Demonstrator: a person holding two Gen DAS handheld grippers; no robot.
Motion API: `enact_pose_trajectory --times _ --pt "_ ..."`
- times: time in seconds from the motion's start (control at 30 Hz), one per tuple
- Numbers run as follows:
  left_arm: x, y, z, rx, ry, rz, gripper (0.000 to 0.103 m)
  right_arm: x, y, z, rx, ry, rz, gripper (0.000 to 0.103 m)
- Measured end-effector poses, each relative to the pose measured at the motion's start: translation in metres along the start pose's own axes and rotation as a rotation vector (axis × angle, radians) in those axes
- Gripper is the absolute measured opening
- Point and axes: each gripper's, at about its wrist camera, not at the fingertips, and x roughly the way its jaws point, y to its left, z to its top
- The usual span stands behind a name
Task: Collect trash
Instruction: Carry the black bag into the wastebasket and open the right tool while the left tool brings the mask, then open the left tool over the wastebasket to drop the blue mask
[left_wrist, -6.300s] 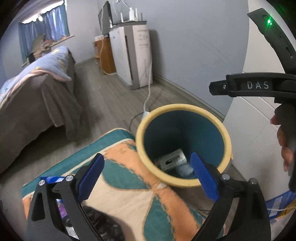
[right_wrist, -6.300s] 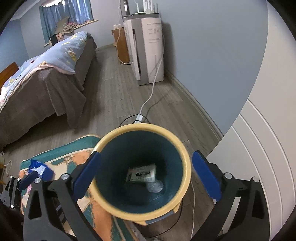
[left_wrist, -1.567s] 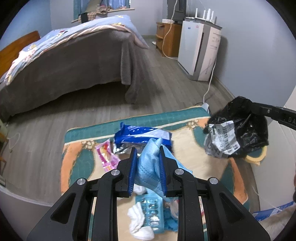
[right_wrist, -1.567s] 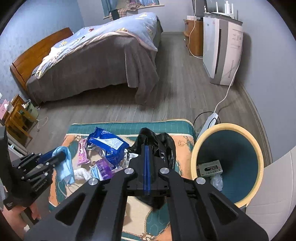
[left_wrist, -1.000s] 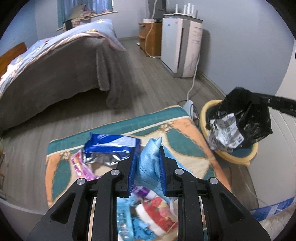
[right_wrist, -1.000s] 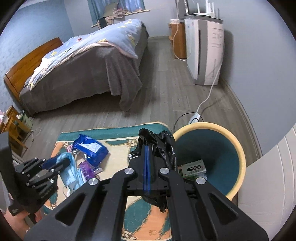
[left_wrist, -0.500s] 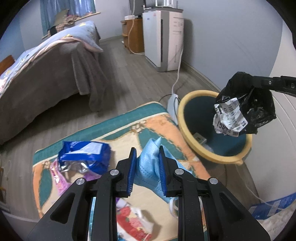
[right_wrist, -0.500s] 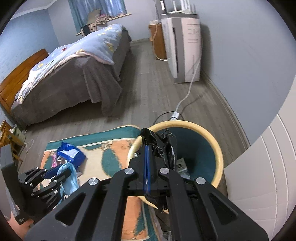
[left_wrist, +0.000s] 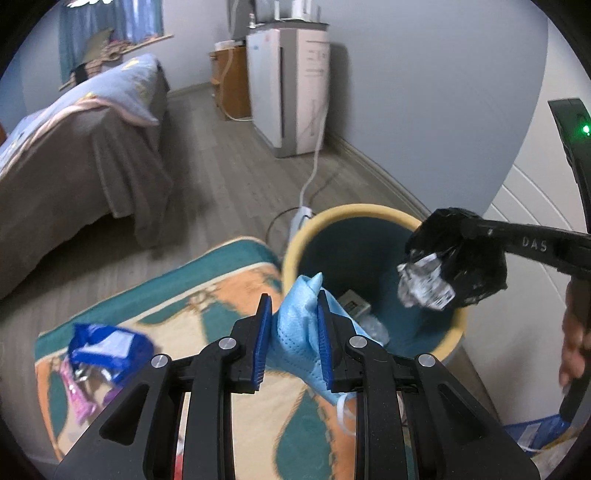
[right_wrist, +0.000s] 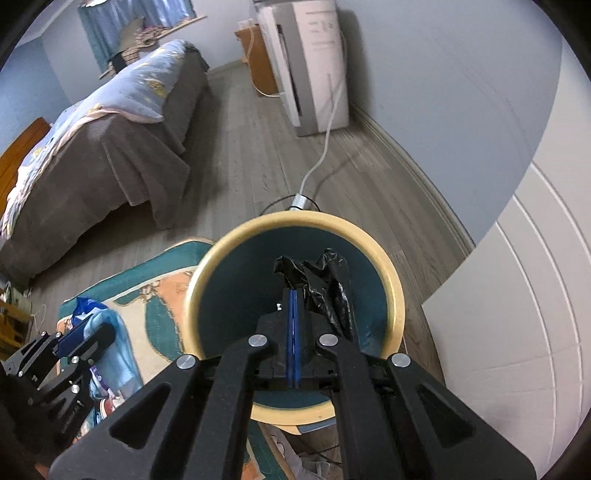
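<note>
My left gripper (left_wrist: 293, 332) is shut on a light blue face mask (left_wrist: 299, 332), held above the rug beside the trash bin. The bin (left_wrist: 295, 243) is teal inside with a cream rim and holds a small box (left_wrist: 354, 301) and clear plastic. My right gripper (right_wrist: 293, 325) is shut on a crumpled black plastic bag (right_wrist: 328, 284) and hangs directly over the bin's rim (right_wrist: 221, 254). In the left wrist view the bag (left_wrist: 454, 266) with its white label hangs over the bin's right side.
A patterned teal and orange rug (left_wrist: 207, 302) carries a blue wrapper (left_wrist: 107, 347) and a pink wrapper (left_wrist: 79, 395). A bed (left_wrist: 74, 147) is at left, a white appliance (left_wrist: 291, 88) with a cord by the wall, a white panel (right_wrist: 517, 295) at right.
Both grippers have moved right toward the bin. The black bag now hangs over the bin's opening, and the mask is close to the rim. Both stay shut on their loads.
</note>
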Motion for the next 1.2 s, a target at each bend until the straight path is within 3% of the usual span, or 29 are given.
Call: enact_pose_trajectory --times 0.13,0.47,0.57,0.73,0.8,0.87,1.07,1.13,1.2 --pt "0.017 -0.017 0.014 0.046 0.002 -0.002 0.023 0.007 -0.005 -0.001 0.017 0.018 -0.008 0.000" --pt "0.042 -0.029 0.037 0.039 -0.023 0.010 0.030 0.012 -0.005 0.000 0.030 0.019 -0.012 0.000" --pt "0.043 -0.030 0.038 0.027 -0.034 -0.024 0.042 0.006 -0.002 0.001 0.007 -0.015 -0.019 0.000" --pt "0.034 -0.029 0.033 0.024 -0.069 -0.017 0.076 0.002 -0.004 0.003 0.019 -0.041 -0.034 0.003" --pt "0.032 -0.027 0.031 0.021 -0.075 -0.013 0.084 0.003 -0.005 0.003 0.034 -0.031 -0.038 0.019" --pt "0.029 -0.027 0.027 0.032 -0.081 0.014 0.092 0.001 -0.005 0.004 0.046 -0.033 -0.051 0.057" --pt "0.016 -0.016 0.015 0.029 -0.071 0.043 0.095 -0.012 0.007 0.007 0.064 -0.064 -0.042 0.091" --pt "0.006 -0.010 0.011 0.023 -0.079 0.051 0.096 -0.018 0.015 0.008 0.051 -0.077 -0.049 0.098" --pt "-0.003 -0.004 0.008 0.017 -0.081 0.062 0.096 -0.024 0.025 0.008 0.032 -0.077 -0.052 0.097"
